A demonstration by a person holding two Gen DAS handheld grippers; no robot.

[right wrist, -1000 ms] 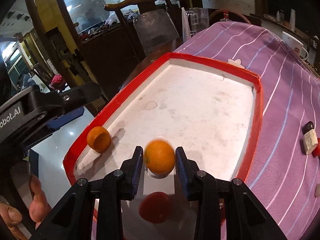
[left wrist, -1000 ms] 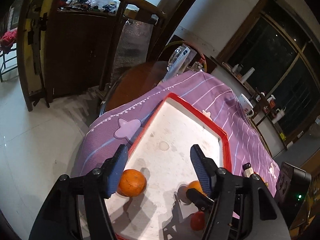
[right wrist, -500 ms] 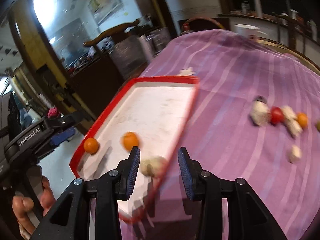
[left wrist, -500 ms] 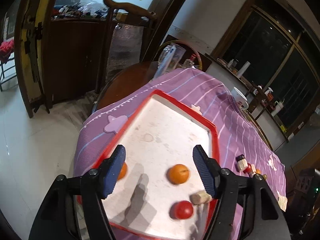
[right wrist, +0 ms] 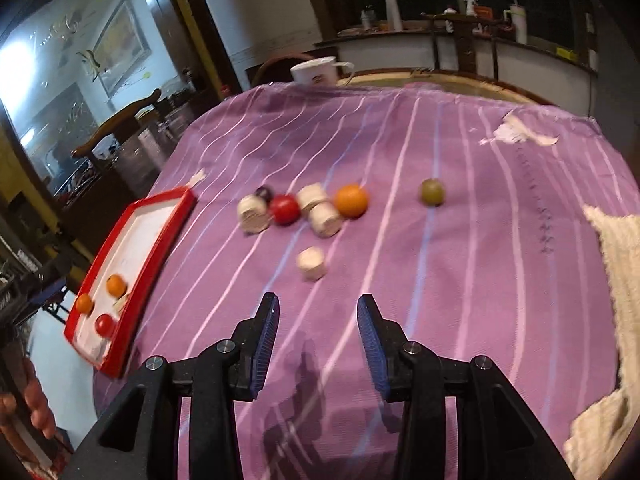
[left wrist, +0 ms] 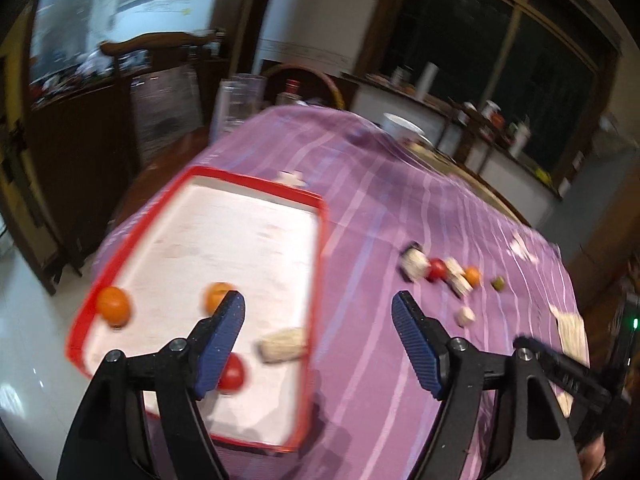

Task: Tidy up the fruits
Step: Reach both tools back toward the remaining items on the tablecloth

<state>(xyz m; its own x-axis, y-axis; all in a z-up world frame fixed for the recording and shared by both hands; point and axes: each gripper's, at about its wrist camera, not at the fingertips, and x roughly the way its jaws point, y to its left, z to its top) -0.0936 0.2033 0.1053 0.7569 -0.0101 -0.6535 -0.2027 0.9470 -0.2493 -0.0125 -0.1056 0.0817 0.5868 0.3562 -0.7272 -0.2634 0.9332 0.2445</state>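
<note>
Released, one orange (right wrist: 116,285) lies in the tray (right wrist: 168,222); right gripper (right wrist: 318,330) gapes empty.

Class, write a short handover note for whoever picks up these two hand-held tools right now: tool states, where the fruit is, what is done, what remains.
Left tool: open, empty, above the red-rimmed white tray's right edge.
Right tool: open, empty, over the purple striped cloth.
Done: two small oranges, one red fruit and a pale piece lie in the tray.
Left on the cloth: red round fruit, orange, green fruit, among pale cylindrical pieces.
</note>
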